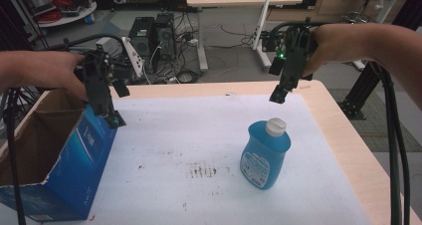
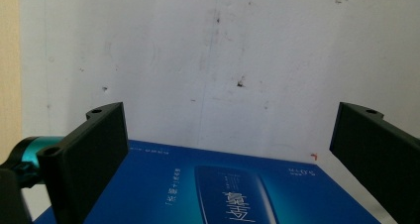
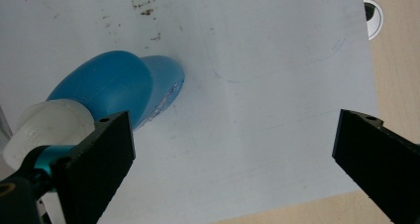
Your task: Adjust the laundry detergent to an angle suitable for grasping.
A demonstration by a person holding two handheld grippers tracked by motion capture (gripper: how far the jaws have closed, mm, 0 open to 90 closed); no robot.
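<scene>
A blue bottle [image 1: 264,155] with a white cap stands upright on the white sheet [image 1: 199,135], right of the middle. In the right gripper view the blue bottle [image 3: 114,87] lies at the left, partly behind one jaw. My right gripper [image 1: 278,93] hangs above and behind the bottle, pointing down, jaws open and empty [image 3: 230,154]. An open blue cardboard box [image 1: 64,160] sits at the table's left edge. My left gripper [image 1: 112,116] hovers over the box's far right corner, open with nothing between its jaws [image 2: 228,149]; the box's printed blue side [image 2: 213,189] shows below them.
The white sheet carries dark smudges [image 1: 201,171] near its middle. Bare wooden table [image 1: 343,135] runs along the right side. Cables [image 1: 393,150] trail down from the right hand. Beyond the table's far edge stand computer towers [image 1: 152,36] and desk legs.
</scene>
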